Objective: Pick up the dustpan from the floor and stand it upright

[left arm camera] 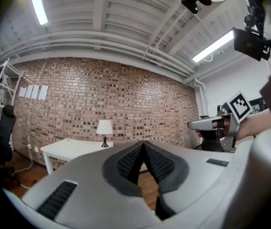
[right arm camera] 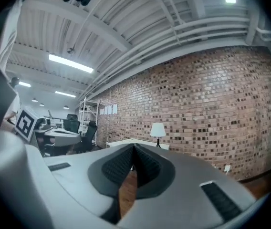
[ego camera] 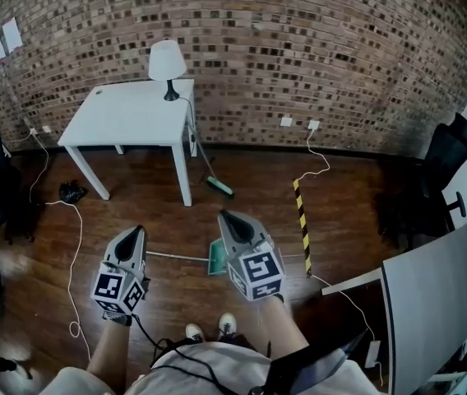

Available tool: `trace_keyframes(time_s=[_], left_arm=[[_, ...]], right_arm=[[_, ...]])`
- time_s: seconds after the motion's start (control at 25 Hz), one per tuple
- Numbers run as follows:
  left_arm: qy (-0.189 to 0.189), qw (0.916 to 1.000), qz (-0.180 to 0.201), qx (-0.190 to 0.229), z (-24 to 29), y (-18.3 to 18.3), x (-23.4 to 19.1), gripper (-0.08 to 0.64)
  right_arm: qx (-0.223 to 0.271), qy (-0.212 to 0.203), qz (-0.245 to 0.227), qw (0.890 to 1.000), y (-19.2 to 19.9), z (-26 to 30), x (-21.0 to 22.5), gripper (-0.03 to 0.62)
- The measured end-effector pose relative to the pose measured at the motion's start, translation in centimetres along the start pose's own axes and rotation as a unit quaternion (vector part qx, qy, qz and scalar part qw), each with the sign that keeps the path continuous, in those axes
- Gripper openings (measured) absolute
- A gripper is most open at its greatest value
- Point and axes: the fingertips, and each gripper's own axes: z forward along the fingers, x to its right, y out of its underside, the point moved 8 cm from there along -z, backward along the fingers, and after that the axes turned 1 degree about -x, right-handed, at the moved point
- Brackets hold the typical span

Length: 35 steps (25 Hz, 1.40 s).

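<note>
The dustpan [ego camera: 216, 258] lies flat on the wooden floor in the head view, its green pan just left of my right gripper and its thin grey handle [ego camera: 176, 256] running left along the boards. My left gripper [ego camera: 139, 230] hovers level above the handle's left end, jaws shut and empty. My right gripper [ego camera: 222, 215] is held level over the pan, hiding part of it, also shut with nothing in it. In the left gripper view the jaws [left arm camera: 142, 145] meet at a point; in the right gripper view the jaws [right arm camera: 134, 147] do too. Neither gripper view shows the dustpan.
A white table [ego camera: 135, 115] with a lamp [ego camera: 167, 64] stands against the brick wall. A green-headed broom [ego camera: 218, 186] leans by its leg. A yellow-black strip [ego camera: 302, 225] and white cables [ego camera: 78, 245] lie on the floor. A grey desk [ego camera: 431, 303] and a black chair [ego camera: 447, 159] stand at the right.
</note>
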Motion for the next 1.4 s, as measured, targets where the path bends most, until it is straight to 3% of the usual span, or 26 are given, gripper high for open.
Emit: trace_keyframes(time_s=[0.28,0.4,0.48,0.6,0.68,0.76,0.8,0.92,1.12,1.24,1.4], left_arm=[[-0.032,0.9984,-0.040,-0.023,-0.6,4.4,-6.7,0.017],[-0.034,0.9964,-0.064,-0.045,-1.0,7.8,-9.2,0.093],[-0.038,0.9942,-0.077,-0.064,-1.6,10.1,-10.3,0.095],[-0.048,0.9864,-0.126,-0.095,-1.7,14.0,-12.3,0.095],[-0.057,0.9748,-0.179,-0.120,-1.0,17.4,-14.1,0.122],[-0.069,0.9647,-0.211,-0.142,0.0,21.0,-16.0,0.130],[-0.073,0.9614,-0.219,-0.149,0.6,22.8,-17.0,0.130],[-0.077,0.9551,-0.235,-0.162,2.2,29.0,-19.6,0.161],[-0.081,0.9481,-0.255,-0.172,4.1,42.6,-22.6,0.213],[-0.074,0.9409,-0.267,-0.195,5.6,51.9,-22.7,0.237],[-0.072,0.9254,-0.299,-0.221,7.0,64.1,-21.9,0.260]], right_arm=[[-0.033,-0.043,-0.060,0.997,2.3,6.3,-3.9,0.003],[-0.045,-0.049,-0.064,0.996,4.4,8.4,-5.8,0.003],[-0.060,-0.062,-0.056,0.995,6.4,9.7,-7.0,0.003],[-0.081,-0.095,-0.042,0.991,9.8,12.3,-8.5,0.011],[-0.088,-0.131,-0.026,0.987,12.9,14.6,-8.9,0.031],[-0.101,-0.161,-0.017,0.982,16.4,17.3,-8.8,0.129],[-0.110,-0.172,-0.021,0.979,18.1,18.7,-8.8,0.148],[-0.138,-0.195,-0.029,0.971,24.1,22.7,-8.6,0.150],[-0.155,-0.219,-0.024,0.963,36.3,28.9,-7.4,0.160],[-0.202,-0.240,-0.065,0.947,45.7,31.7,-7.7,0.160],[-0.269,-0.276,-0.061,0.921,59.0,33.7,-9.3,0.213]])
